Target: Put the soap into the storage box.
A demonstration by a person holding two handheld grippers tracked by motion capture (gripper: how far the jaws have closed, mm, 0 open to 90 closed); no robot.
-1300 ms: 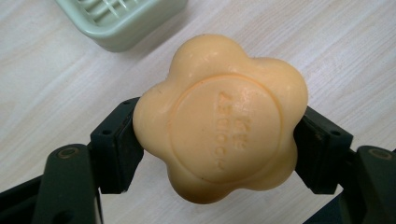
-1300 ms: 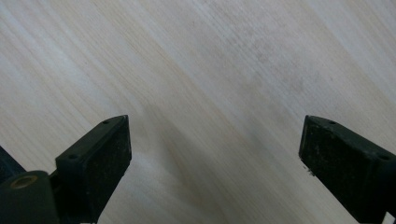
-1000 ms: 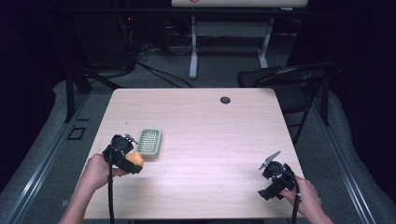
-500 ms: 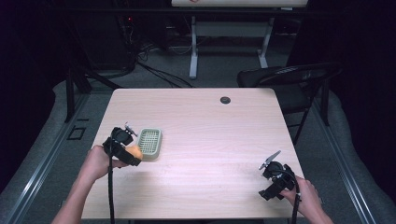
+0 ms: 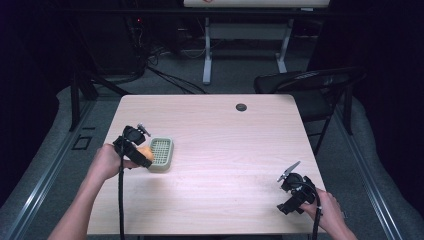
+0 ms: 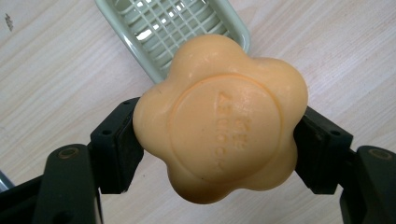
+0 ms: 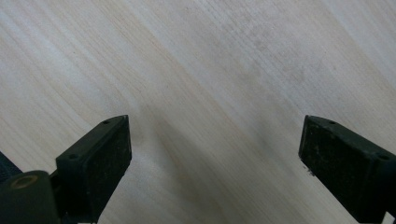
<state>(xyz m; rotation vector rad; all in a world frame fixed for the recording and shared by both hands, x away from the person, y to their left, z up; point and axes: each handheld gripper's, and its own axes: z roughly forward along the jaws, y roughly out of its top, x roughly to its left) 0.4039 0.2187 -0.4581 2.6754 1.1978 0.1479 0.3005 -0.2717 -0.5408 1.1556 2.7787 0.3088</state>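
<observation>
Left gripper view shows the left gripper [image 6: 219, 140] clamped on the orange flower-shaped soap [image 6: 219, 119], just above the green soap dish [image 6: 140, 28]; right gripper [image 7: 215, 158] gapes wide over bare table [image 7: 210, 70].

On my table [image 5: 225, 165], which has a light wood top, I see a small dark round thing [image 5: 241, 107] near the far edge. Behind the table stands a black chair [image 5: 305, 85] at the right side. Further back is a white desk frame [image 5: 245, 45], and some cables [image 5: 165, 75] lie on the grey floor.
</observation>
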